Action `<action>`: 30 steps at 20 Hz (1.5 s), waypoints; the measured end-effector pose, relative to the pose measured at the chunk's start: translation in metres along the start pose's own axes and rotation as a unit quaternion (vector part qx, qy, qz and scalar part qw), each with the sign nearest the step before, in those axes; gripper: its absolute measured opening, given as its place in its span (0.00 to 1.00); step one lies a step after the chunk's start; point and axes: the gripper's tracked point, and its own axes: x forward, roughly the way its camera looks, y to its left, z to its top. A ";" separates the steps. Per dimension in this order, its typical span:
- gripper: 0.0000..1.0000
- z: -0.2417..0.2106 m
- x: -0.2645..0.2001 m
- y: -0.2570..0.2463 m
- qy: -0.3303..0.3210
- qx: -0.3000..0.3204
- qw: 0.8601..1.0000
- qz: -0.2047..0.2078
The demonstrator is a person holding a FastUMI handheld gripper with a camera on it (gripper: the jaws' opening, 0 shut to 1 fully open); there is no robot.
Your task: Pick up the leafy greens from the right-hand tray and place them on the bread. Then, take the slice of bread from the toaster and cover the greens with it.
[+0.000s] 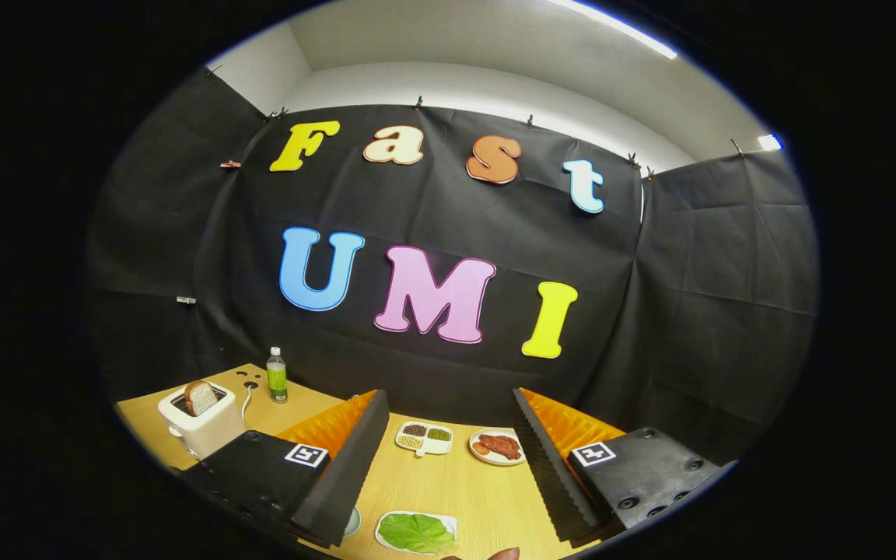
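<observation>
Gripper view: the gripper [448, 474] is held wide apart, nothing grasped. The greens [415, 532] are seen on a tray [448, 521] between the fingers. A bread slice [200, 397] stands in the toaster [203, 428], beyond the left finger.

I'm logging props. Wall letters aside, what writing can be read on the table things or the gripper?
Bottle: label too small to read.
Gripper, open, greens between its fingers: square coded markers, a pattern, no words.
Toaster: no writing seen.
</observation>
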 end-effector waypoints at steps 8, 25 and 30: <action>0.97 -0.053 0.009 0.026 0.069 0.001 0.994 0.087; 0.95 -0.307 0.022 0.039 0.321 -0.096 0.917 0.216; 0.83 -0.377 0.014 0.044 0.406 -0.070 0.879 0.241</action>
